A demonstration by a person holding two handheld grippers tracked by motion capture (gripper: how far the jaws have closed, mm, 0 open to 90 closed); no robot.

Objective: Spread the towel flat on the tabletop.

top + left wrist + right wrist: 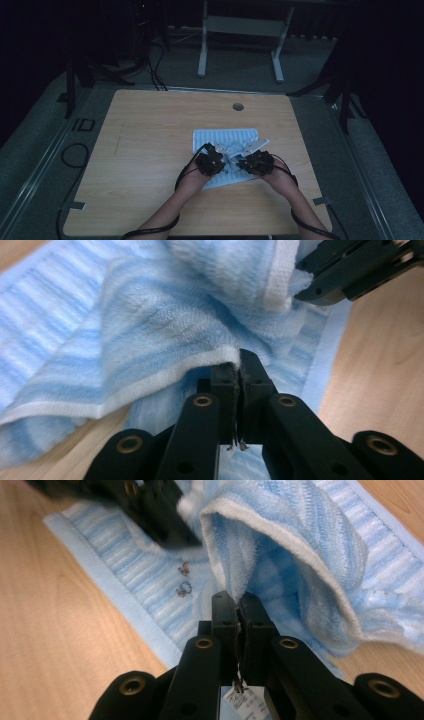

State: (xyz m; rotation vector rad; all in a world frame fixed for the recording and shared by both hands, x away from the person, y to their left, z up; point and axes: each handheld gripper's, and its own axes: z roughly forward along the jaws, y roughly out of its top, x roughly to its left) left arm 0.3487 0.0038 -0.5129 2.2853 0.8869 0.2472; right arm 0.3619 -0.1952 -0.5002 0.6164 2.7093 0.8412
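Note:
A light blue striped towel (226, 137) lies on the wooden table (150, 150), right of the middle, its near part bunched up. My left gripper (216, 156) is at the towel's near left and my right gripper (248, 159) at its near right, close together. In the left gripper view the left gripper (239, 362) is shut on the white hem of a raised fold of towel (150, 335), and the right gripper (345, 270) pinches the cloth further off. In the right gripper view the right gripper (238, 602) is shut on a lifted towel (300, 550) edge, with the left gripper (155, 510) beyond.
A round cable hole (238, 106) sits near the table's far edge. A white label (240, 700) hangs from the towel under the right jaws. A white desk frame (202, 50) stands on the floor behind the table, and cables (75, 155) lie on the floor to the left.

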